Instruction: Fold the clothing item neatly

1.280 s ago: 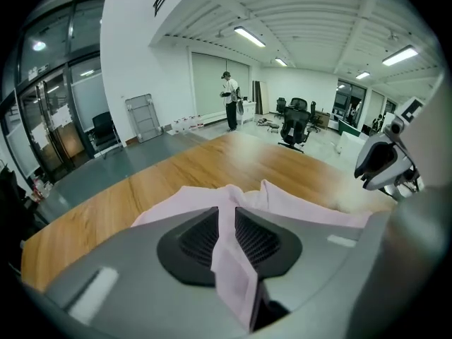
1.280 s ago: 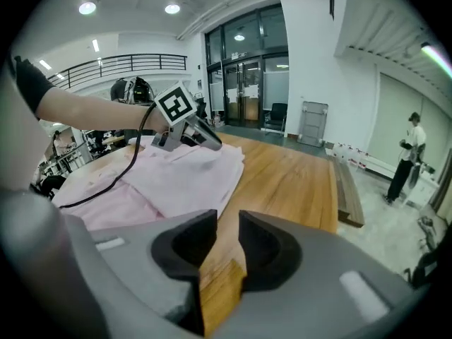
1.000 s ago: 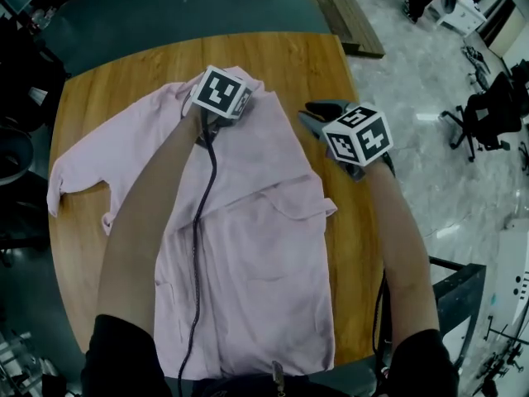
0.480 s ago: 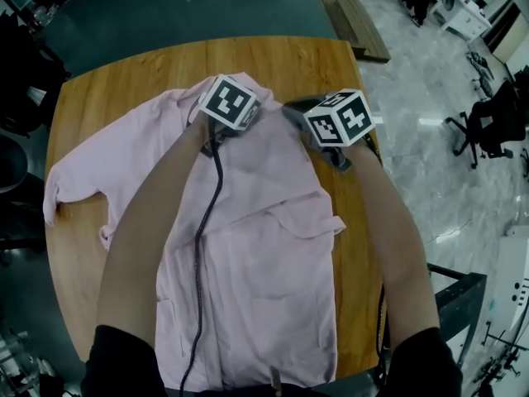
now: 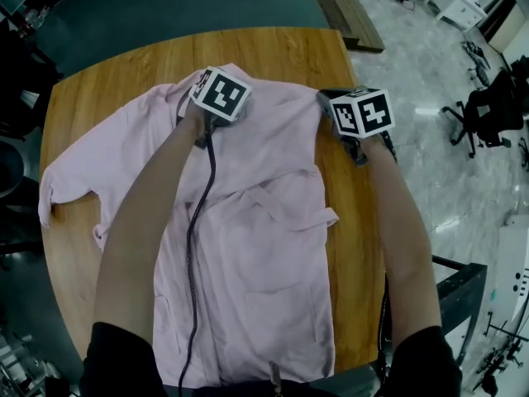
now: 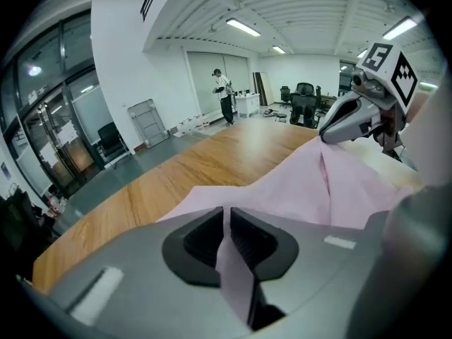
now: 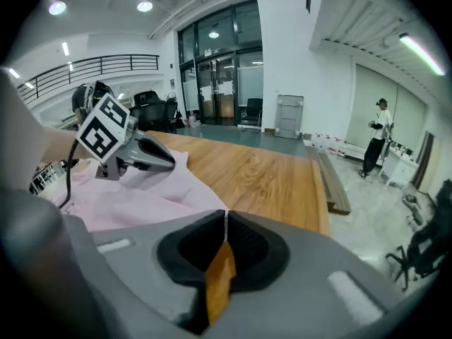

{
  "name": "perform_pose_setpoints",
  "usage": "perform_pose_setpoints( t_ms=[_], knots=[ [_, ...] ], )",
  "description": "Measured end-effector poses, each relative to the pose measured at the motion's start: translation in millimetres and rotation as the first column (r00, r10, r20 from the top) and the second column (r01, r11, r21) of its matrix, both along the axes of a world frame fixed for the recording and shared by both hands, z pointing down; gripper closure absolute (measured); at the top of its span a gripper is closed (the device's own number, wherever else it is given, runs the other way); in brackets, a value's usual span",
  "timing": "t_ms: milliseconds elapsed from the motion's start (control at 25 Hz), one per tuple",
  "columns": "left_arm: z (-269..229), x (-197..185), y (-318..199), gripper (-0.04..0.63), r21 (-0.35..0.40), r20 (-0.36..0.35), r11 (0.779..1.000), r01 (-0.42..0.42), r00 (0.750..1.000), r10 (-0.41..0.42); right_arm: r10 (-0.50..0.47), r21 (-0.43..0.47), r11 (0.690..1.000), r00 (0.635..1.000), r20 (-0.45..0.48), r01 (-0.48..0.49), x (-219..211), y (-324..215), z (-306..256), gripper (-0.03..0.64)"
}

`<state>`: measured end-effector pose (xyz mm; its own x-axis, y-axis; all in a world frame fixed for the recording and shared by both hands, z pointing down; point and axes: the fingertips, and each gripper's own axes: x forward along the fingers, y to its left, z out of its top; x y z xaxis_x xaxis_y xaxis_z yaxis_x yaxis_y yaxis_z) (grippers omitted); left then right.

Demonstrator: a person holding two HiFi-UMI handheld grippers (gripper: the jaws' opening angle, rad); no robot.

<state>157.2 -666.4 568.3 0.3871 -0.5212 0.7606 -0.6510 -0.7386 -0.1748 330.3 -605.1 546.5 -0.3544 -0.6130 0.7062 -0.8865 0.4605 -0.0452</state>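
Note:
A pink shirt lies spread on the wooden table, collar at the far side, its left sleeve stretched out to the left. My left gripper is at the collar. Its jaws are closing, and in the left gripper view a fold of pink cloth is pinched between the pads. My right gripper is at the shirt's right shoulder edge. Its jaws are closing too, almost together, with only a thin pale edge of cloth between them and bare table wood showing below.
A black cable runs from the left gripper across the shirt towards me. Office chairs and long boards are on the floor to the right. A metal frame stands at the table's near right. A person stands far off.
My right gripper moved from over the shoulder out to the right, and the shirt's right shoulder now lies stretched flatter. The left gripper stayed at the collar, shifting slightly.

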Motion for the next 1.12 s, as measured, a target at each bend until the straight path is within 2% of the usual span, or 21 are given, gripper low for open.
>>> perform_pose_setpoints(
  t_ms=[80, 200, 360, 560, 680, 800, 1120],
  knots=[
    [-6.7, -7.8, -3.4, 0.554, 0.021, 0.003, 0.999, 0.029, 1.0, -0.03, 0.019, -0.002, 1.0, 0.999, -0.038, -0.019, 5.7, -3.2, 9.8, 0.601],
    [-28.8, -23.6, -4.7, 0.554, 0.057, -0.027, 0.996, 0.062, 0.998, -0.061, 0.026, 0.01, 1.0, 0.998, -0.063, -0.026, 4.6, -8.3, 20.5, 0.597],
    [-46.2, -41.1, 19.0, 0.554, 0.011, -0.079, 0.998, 0.066, 0.995, -0.065, 0.068, 0.066, 0.996, 0.996, -0.055, -0.065, 12.5, -6.5, 4.2, 0.578],
    [-62.3, -71.7, 43.5, 0.554, 0.011, -0.084, 0.994, 0.109, 0.991, -0.108, 0.049, 0.132, 0.99, 0.998, -0.037, -0.043, 1.3, 6.3, -37.9, 0.575],
    [-80.1, -97.8, 57.9, 0.588, 0.037, -0.078, 0.987, 0.155, 0.985, -0.152, 0.018, 0.166, 0.986, 1.0, -0.026, -0.013, -23.5, 19.8, -69.4, 0.575],
    [-97.1, -129.3, 77.8, 0.588, 0.043, -0.079, 0.98, 0.196, 0.978, -0.193, -0.037, 0.2, 0.979, 0.999, -0.006, 0.038, -61.5, 38.5, -99.7, 0.575],
    [-139.3, -217.9, 139.4, 0.588, 0.053, -0.184, 0.967, 0.249, 0.954, -0.236, -0.156, 0.257, 0.954, 0.988, -0.02, 0.156, -182.5, 89.6, -161.0, 0.579]
  ],
)
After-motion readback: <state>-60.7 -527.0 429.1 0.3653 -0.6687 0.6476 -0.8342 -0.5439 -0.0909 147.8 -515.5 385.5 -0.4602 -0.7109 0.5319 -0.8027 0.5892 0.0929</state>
